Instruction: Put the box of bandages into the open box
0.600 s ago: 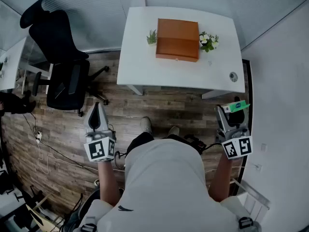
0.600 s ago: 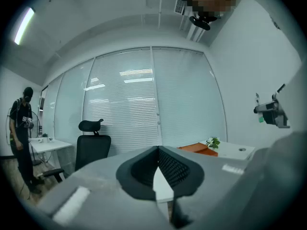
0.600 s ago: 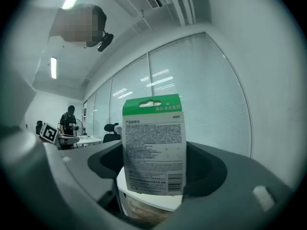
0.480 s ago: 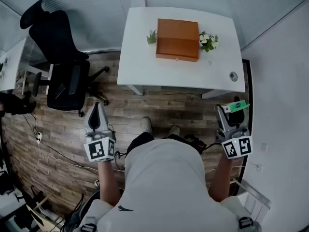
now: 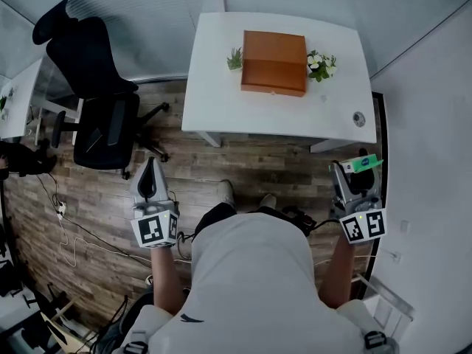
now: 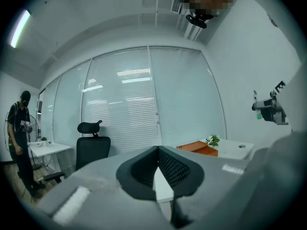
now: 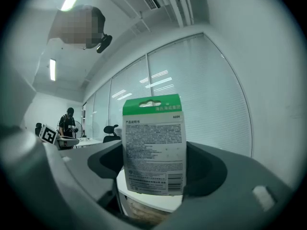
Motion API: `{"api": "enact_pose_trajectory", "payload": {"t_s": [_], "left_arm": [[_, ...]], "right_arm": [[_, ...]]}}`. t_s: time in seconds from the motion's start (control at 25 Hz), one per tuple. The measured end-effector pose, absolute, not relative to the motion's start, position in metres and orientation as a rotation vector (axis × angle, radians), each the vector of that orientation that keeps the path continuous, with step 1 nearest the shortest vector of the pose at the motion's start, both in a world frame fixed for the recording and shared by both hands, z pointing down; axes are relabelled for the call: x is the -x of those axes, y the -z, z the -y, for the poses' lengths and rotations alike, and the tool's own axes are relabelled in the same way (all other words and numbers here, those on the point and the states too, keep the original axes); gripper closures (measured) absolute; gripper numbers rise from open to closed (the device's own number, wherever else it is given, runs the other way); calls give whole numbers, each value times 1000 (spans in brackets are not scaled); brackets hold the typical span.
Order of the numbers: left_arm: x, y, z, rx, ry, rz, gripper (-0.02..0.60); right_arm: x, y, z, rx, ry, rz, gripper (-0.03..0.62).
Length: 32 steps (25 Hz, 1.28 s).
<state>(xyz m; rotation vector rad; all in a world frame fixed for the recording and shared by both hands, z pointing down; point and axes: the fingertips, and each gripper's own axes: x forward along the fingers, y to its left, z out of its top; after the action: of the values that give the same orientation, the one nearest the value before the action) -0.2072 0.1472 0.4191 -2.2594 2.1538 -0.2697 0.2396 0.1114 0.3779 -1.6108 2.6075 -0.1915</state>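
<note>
The person stands on the wooden floor, a short way in front of the white table (image 5: 221,94), with one gripper at each side. The right gripper (image 5: 352,172) is closed on the box of bandages (image 7: 153,147); the box stands upright between its jaws, green strip at the top. The left gripper (image 6: 157,170) has its jaws pressed together and nothing is between them. The orange-brown box (image 5: 273,61) lies on the far part of the table, between a small green plant (image 5: 234,57) and a pot of flowers (image 5: 319,63), well apart from both grippers.
</note>
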Motion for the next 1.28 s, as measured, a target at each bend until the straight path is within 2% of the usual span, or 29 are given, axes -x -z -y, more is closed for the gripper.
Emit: {"api": "enact_pose_trajectory", "payload": {"t_s": [0.52,0.96,1.28], "left_arm": [[223,-423,-119,2300,300,-2086,576],[263,-425,-57,2401,306,-1966,576],[268,-427,-8,2390,304,-1973,577]], "right_arm": [[-212,-375,-94,1659,195,-2609,223],[-165,-376,-56,1762,148,-2609,223],[-158,-387,-7,1769,167,-2634,223]]}}
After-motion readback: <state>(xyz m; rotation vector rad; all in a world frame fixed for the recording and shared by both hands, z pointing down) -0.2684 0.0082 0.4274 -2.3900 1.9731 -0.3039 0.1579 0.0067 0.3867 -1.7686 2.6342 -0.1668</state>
